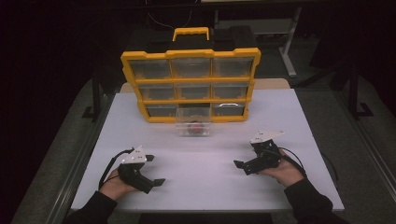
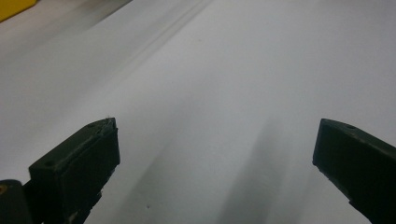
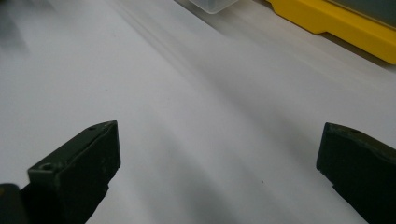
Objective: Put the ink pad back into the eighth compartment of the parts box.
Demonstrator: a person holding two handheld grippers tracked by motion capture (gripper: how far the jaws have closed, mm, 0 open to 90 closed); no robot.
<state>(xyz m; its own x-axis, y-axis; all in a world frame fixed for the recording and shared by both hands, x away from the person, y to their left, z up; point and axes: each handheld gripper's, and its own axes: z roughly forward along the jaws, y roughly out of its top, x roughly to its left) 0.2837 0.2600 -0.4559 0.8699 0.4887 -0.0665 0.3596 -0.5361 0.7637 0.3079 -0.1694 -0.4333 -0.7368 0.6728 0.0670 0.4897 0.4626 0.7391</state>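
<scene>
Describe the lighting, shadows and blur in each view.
High view: the white table is brightly lit while the surroundings fall into near darkness; the yellow organizer is fairly sharp. Left gripper view: soft grey shadows stretch across the table from the open left gripper, and the far table edge is smeared. Right gripper view: the open right gripper casts similar faint shadows; the clear drawer is blurred.

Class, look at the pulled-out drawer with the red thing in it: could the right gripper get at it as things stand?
Probably yes. The right gripper is open, and bare table lies between it and the drawer, whose top looks open above the red thing.
</scene>
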